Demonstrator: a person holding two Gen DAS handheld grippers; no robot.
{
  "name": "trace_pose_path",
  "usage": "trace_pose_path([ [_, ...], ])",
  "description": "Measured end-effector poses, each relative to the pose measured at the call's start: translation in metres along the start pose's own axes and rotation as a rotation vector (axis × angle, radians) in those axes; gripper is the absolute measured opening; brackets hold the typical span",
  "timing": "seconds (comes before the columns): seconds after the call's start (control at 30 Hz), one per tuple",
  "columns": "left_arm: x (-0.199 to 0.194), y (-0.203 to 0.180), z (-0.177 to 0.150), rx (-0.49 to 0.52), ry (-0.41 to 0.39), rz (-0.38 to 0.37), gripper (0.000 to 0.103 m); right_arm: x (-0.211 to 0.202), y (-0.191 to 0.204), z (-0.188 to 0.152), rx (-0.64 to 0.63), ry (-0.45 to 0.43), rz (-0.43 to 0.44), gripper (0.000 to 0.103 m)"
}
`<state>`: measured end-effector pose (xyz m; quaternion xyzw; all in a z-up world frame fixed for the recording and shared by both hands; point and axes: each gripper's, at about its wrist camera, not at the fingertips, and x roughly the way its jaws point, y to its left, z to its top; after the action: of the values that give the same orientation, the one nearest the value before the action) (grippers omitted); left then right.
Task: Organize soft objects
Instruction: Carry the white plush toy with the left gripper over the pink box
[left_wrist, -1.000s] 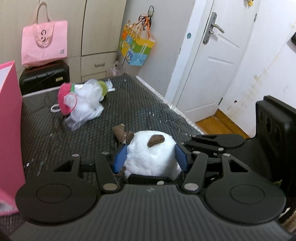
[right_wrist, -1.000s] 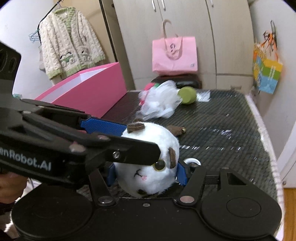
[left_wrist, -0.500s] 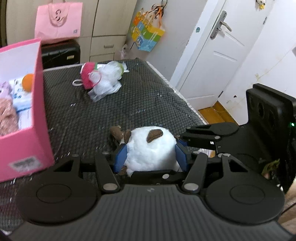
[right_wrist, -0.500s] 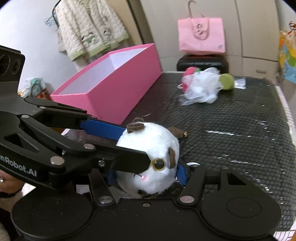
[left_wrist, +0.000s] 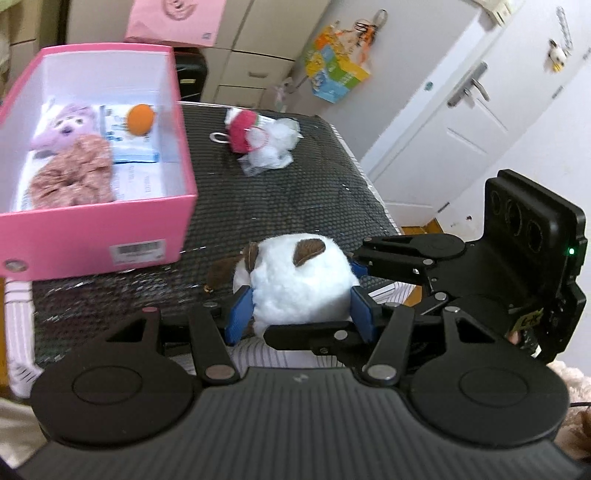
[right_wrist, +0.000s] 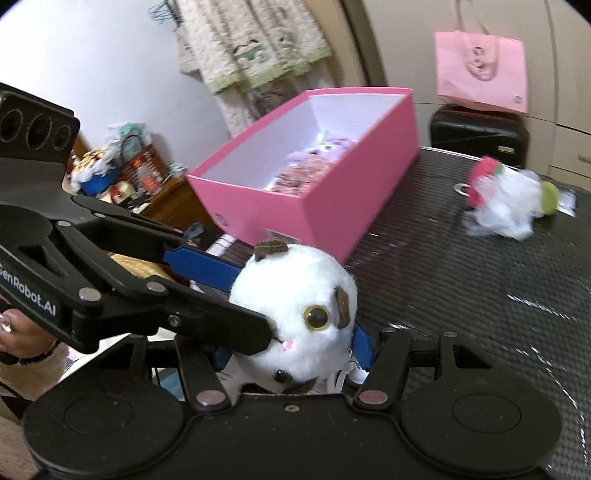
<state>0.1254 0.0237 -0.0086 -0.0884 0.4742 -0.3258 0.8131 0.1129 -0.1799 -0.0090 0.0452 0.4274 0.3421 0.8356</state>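
both grippers' jaws clamp white plush, near pink box.

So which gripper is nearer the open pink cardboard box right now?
Left. The left gripper, jaws shut on the round white plush toy, is just off the pink box; the right gripper clamps the same toy from the side facing away from it.

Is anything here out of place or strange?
Yes: both grippers clamp the same white plush, the left gripper and the right gripper from crossing directions. Also, a red and white bundle lies loose on the black mat, outside the pink box holding other soft things.
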Motion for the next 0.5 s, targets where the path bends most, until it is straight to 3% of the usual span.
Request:
trace_pose_path([
  [0.2, -0.036, 0.015, 0.002, -0.010, -0.037, 0.022, 0.055, 0.008, 0.029, 0.026, -0.060, 0.004, 0.033, 0.067],
  [0.5, -0.080, 0.032, 0.022, 0.018, -0.209, 0.059, 0.056, 0.009, 0.055, 0.075, -0.136, -0.088, 0.026, 0.067],
])
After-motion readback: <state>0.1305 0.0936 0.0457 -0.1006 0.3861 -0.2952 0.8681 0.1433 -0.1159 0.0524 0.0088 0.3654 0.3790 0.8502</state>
